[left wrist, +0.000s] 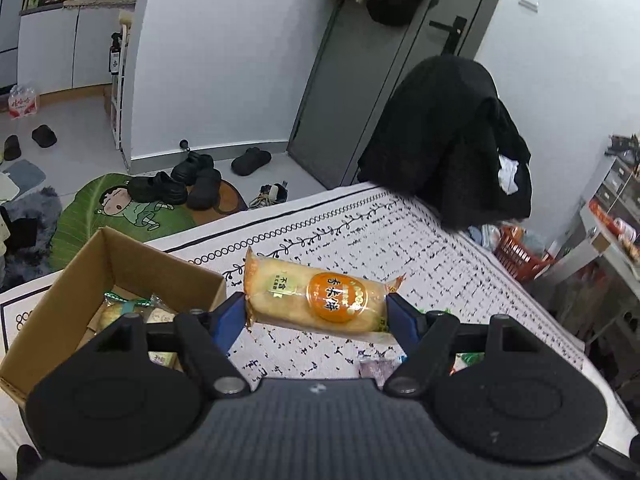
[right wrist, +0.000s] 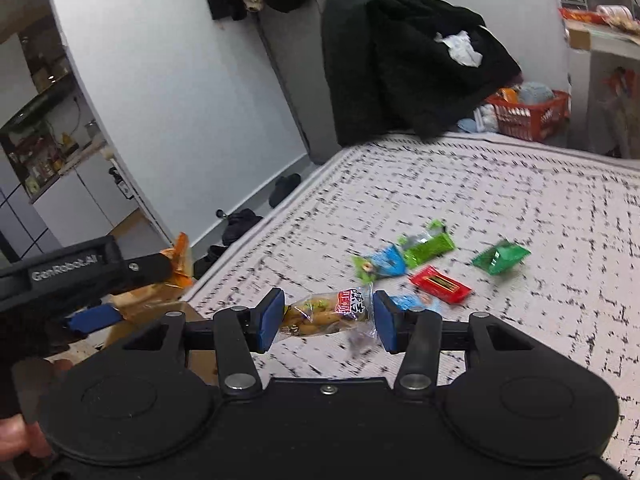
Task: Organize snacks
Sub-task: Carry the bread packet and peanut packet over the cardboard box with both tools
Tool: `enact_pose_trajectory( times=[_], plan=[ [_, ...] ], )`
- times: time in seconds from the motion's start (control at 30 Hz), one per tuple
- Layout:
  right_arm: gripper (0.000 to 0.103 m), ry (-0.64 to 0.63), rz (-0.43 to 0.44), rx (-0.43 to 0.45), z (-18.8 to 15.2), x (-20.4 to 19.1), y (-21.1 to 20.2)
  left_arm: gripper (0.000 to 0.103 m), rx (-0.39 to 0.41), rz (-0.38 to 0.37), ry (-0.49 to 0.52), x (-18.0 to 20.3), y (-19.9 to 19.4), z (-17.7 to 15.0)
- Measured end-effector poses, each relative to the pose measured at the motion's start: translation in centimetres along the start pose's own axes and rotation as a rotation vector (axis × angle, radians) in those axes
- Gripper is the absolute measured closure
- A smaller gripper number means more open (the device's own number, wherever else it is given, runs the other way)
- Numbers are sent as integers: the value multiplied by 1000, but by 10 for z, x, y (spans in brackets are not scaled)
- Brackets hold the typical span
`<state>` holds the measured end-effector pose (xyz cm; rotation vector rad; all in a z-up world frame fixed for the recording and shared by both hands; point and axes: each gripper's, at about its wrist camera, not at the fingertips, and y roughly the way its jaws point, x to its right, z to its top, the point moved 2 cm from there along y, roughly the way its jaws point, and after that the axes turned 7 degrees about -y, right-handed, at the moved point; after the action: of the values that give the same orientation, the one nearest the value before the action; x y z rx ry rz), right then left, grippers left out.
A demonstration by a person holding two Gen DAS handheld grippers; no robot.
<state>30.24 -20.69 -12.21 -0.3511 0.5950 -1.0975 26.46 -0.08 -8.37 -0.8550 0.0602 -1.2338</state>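
My left gripper is shut on a long orange-labelled rice cracker packet, held above the patterned table just right of an open cardboard box that holds several snack packets. My right gripper is shut on a clear packet of brown snacks with a red label, lifted over the table. The left gripper with its orange packet shows at the left of the right wrist view. Loose snacks lie beyond: a blue packet, two green packets, a red packet.
A patterned cloth covers the table. A black coat hangs over a chair at the far edge. A red basket stands behind. Shoes and a green mat lie on the floor left of the table.
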Motion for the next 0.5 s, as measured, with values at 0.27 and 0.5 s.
enact_pose_trajectory(
  times=[0.27, 0.5],
  plan=[
    [55, -51, 10, 7, 8, -30, -5, 29, 9, -10, -48, -15, -7, 9],
    [55, -70, 32, -4, 12, -56, 1, 29, 6, 2, -104, -35, -8, 18]
  ],
)
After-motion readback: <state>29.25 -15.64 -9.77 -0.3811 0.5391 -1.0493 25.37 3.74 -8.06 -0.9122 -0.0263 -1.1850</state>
